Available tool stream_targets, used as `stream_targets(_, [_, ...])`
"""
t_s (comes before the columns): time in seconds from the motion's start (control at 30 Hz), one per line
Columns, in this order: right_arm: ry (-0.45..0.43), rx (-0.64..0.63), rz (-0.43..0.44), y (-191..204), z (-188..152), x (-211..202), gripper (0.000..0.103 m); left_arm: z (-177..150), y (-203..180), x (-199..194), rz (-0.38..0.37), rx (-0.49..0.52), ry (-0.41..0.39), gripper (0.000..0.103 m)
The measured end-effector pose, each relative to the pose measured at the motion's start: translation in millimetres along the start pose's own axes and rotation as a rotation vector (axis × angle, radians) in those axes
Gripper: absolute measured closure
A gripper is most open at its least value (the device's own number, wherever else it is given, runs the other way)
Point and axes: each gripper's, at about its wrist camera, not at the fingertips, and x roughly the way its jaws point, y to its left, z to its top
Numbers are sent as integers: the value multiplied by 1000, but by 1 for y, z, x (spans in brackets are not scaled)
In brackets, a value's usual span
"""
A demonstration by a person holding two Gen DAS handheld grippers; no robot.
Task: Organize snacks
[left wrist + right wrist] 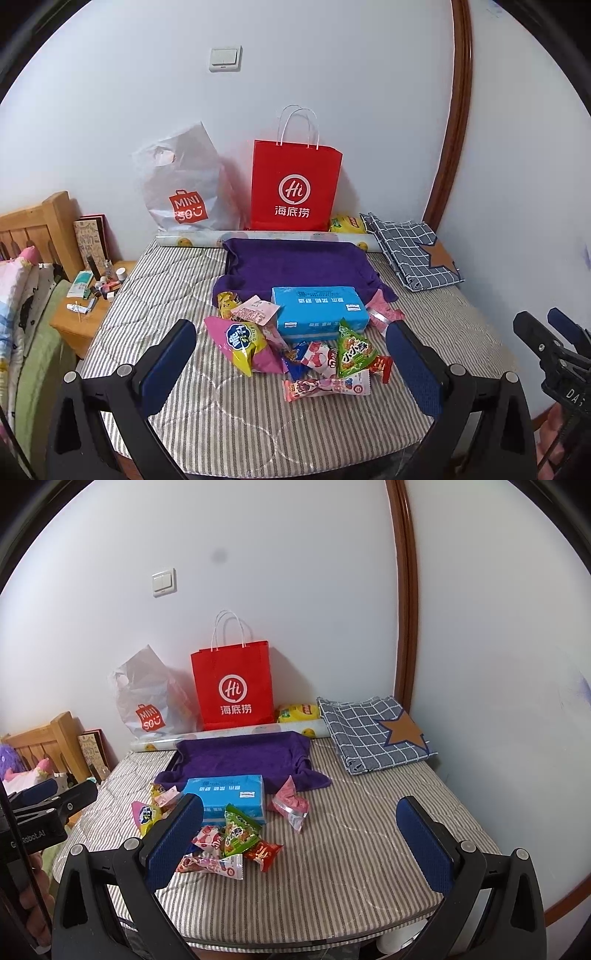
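Observation:
A heap of snack packets lies on the striped mattress (166,288): a pink and yellow chip bag (242,343), a green triangular packet (352,350), a pink bar wrapper (327,387), a small red packet (264,853) and a pink pouch (291,805). A blue tissue box (319,308) sits behind them. Beyond it stands a tray draped in purple cloth (299,264). My left gripper (291,354) is open above the near side of the heap, holding nothing. My right gripper (301,834) is open too, right of the heap, empty.
A red paper bag (295,188), a grey plastic shopping bag (184,184) and a yellow packet (347,223) stand against the back wall, with a patterned roll (192,240) before them. A folded checked cloth (413,251) lies at back right. A nightstand with small bottles (92,291) stands left.

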Motion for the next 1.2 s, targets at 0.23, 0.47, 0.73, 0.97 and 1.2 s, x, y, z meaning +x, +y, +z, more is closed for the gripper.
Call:
stream_targets(0.23, [-4, -10, 0, 3, -1, 2, 0, -2, -2, -9, -1, 31, -67, 0])
stream_targets(0.47, [-13, 8, -1, 3, 0, 4, 0, 3, -4, -1, 20, 67, -39, 0])
stream_targets(0.73, [-22, 8, 62, 4, -4, 19, 0, 0, 2, 12, 3, 66, -29, 0])
stream_targets(0.97, [11, -10, 45, 4, -7, 50, 0, 0, 11, 42, 25, 38, -33, 0])
stream_targets(1.2, [105, 26, 36, -7, -18, 110, 0, -6, 30, 87, 56, 25, 9, 0])
